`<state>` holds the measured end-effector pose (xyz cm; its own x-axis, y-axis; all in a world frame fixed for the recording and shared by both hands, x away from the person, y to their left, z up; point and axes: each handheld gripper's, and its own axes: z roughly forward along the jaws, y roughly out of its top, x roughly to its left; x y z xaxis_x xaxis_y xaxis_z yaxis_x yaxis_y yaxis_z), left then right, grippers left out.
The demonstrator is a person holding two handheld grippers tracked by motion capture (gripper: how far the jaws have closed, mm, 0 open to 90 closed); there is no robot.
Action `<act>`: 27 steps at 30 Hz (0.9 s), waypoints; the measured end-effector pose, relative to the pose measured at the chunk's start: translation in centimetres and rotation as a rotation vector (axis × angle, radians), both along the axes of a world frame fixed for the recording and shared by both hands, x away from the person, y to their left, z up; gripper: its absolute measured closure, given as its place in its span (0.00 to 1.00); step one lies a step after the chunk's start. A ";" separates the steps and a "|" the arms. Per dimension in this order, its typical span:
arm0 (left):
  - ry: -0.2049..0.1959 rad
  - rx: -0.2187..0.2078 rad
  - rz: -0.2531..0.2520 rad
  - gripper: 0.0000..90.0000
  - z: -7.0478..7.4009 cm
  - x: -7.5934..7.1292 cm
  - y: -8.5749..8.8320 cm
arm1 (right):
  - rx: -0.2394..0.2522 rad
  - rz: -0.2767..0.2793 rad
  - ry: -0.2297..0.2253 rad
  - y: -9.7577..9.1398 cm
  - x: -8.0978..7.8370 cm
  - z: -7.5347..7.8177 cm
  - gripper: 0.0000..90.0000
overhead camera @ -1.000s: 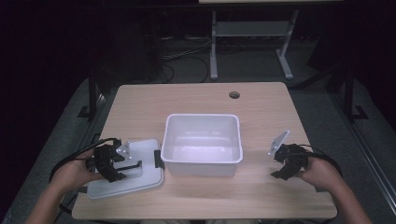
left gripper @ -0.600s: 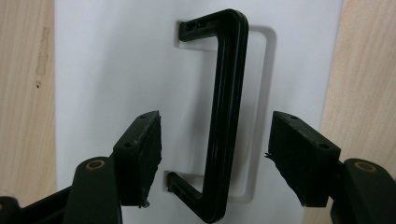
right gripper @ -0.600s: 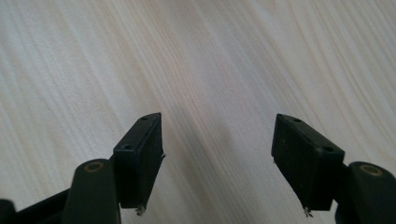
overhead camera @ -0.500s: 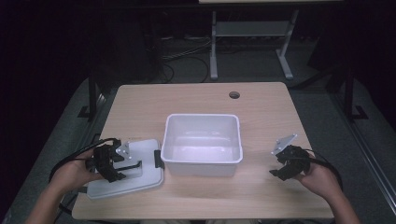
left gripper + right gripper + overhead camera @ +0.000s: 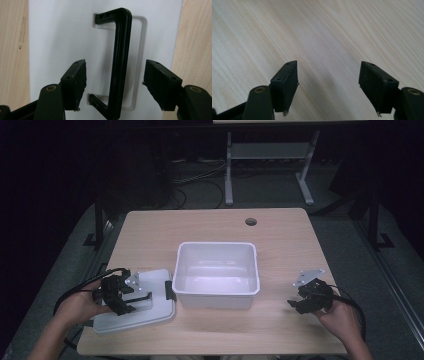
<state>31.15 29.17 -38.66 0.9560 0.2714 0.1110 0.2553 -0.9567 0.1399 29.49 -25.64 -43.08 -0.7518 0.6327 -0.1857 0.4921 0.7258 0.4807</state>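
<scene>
The high view looked forward and down from above the person's side, far enough to take in the whole table (image 5: 280, 227). The left gripper view looked steeply down, close over the lid (image 5: 62, 30) and its handle (image 5: 121, 62), also seen from above. The right gripper view faced bare tabletop from close by.

The white tub (image 5: 216, 292) blocks passage between bare tabletop (image 5: 290, 250) sides.

The right gripper (image 5: 328, 87) points down at bare, pale wooden tabletop (image 5: 332, 32), whose grain runs diagonally. Its two black jaws stand wide apart, having just been opening, with nothing between them.
</scene>
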 end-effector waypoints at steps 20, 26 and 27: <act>-0.004 0.002 -0.009 0.38 -0.2 0.1 -0.4 | 0.068 -0.055 -0.044 -0.3 -0.3 -0.7 0.31; 0.000 0.002 -0.011 0.39 -0.3 0.1 -0.4 | 0.067 -0.050 -0.043 -0.1 -0.2 -0.8 0.31; 0.000 0.003 -0.012 0.39 -0.4 0.1 -0.4 | 0.065 -0.050 -0.043 -0.1 -0.3 -0.8 0.31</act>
